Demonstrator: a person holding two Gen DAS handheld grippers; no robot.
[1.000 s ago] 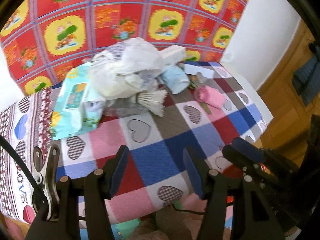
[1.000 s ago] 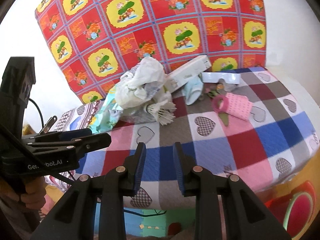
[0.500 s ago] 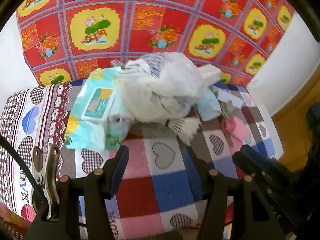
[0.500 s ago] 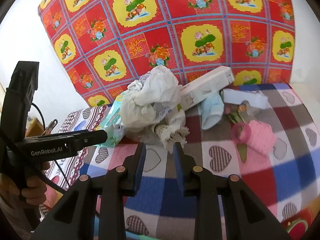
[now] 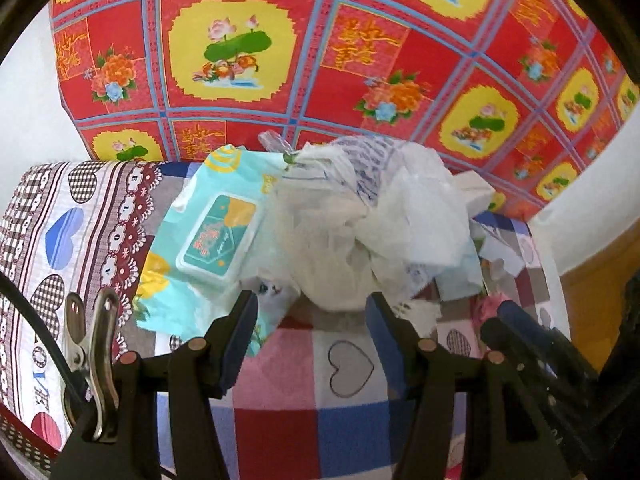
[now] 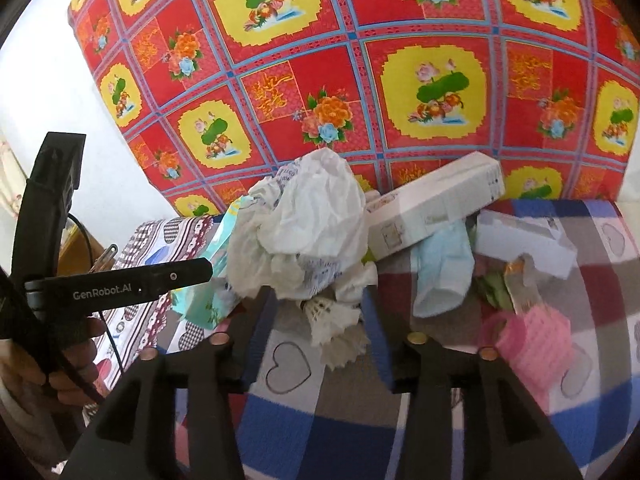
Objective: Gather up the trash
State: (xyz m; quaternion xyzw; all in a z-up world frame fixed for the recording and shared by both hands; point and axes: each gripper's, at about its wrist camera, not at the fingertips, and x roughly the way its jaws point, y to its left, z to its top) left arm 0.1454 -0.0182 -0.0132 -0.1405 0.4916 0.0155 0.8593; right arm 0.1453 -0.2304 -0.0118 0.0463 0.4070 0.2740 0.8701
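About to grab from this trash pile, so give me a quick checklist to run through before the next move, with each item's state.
1. Right gripper jaws apart, just opened: ok.
2. Shuttlecock lined up between the right fingers: ok.
3. Left gripper open and empty: ok.
4. White plastic bag just ahead of the left gripper: ok.
5. Wet wipes pack free of the bag: not ok, the bag overlaps it.
6. Bin for the trash: cannot tell, none in view.

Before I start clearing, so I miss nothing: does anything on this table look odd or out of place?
Yes: a shuttlecock lies under the crumpled white bag, and a pale blue sock sits tucked under the tilted white box.
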